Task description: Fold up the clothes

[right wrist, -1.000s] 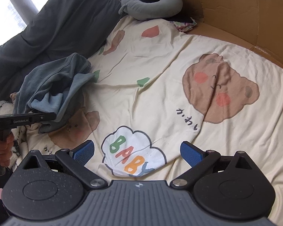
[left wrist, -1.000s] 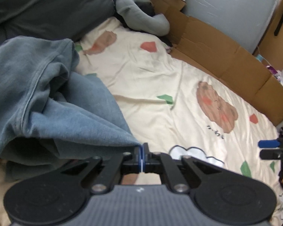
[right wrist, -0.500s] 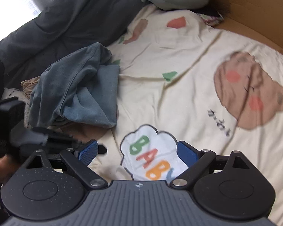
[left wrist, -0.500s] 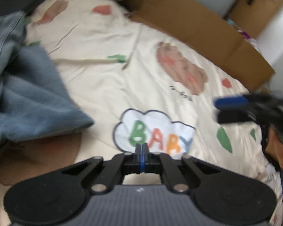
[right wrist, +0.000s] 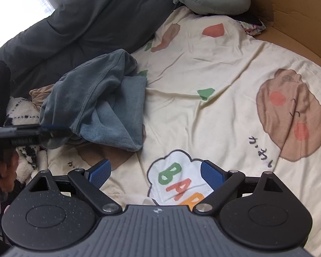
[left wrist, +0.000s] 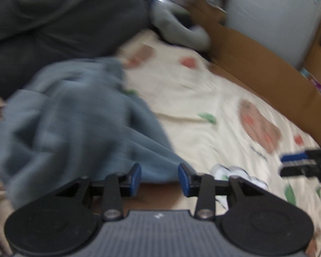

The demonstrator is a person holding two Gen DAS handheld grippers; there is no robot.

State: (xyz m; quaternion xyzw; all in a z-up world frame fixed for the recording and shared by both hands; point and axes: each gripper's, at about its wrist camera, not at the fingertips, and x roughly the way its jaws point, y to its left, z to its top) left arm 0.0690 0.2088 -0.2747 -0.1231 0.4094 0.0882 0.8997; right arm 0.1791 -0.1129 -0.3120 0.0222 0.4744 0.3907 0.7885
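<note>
Only right wrist view is sharp: garment crumpled at left on sheet. Left gripper and right gripper both gape, empty.

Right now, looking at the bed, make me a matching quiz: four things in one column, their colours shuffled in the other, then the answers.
Things:
1. garment
2. duvet
3. cardboard
4. pads

Colours:
A. brown
B. bright blue
C. dark grey
D. dusty blue-grey

Pairs: 1-D, 2-C, 3-A, 4-B
</note>
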